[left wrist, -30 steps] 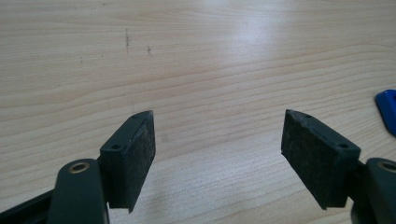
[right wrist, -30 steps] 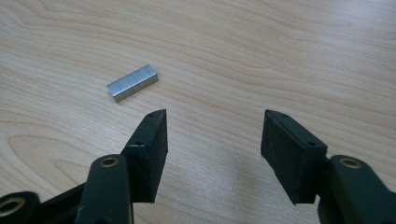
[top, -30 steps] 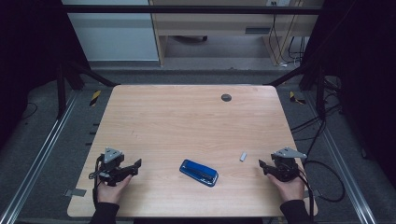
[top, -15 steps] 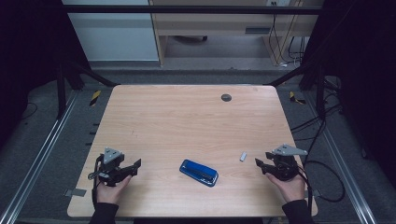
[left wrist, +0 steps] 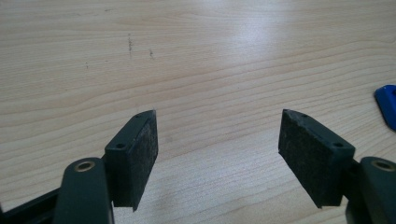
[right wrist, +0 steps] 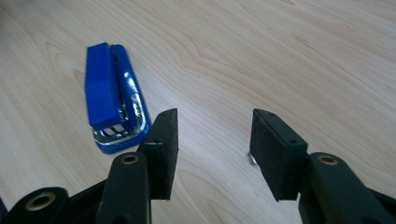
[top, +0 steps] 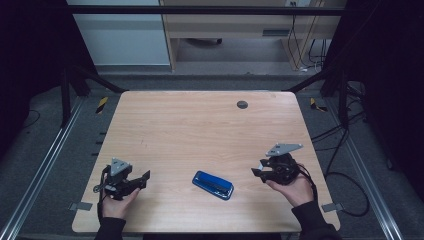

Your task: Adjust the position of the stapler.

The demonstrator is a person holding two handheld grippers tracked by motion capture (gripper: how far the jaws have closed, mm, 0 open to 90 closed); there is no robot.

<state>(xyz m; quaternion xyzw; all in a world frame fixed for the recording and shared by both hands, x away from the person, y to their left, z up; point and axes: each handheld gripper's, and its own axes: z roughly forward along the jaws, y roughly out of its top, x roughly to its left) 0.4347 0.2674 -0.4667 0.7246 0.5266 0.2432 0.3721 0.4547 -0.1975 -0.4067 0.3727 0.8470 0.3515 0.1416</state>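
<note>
Blue stapler [top: 213, 184] flat on table [top: 200, 130] near front edge, between both claws, left claw [left wrist: 217, 149] wide open and empty, right claw [right wrist: 212, 144] just been closing, still agape, gripping nothing

The stapler [left wrist: 387, 106] pokes into the left gripper view as a blue corner, the rest cut off by the right edge. In the right gripper view a small pale object [right wrist: 252, 159] peeks from behind the right-hand jaw, mostly hidden and too little of it showing to name. From the high view, the dark round spot [top: 242, 104] near the table's [top: 200, 125] far edge is too small to identify. Both forearms run out at the bottom edge there.
</note>
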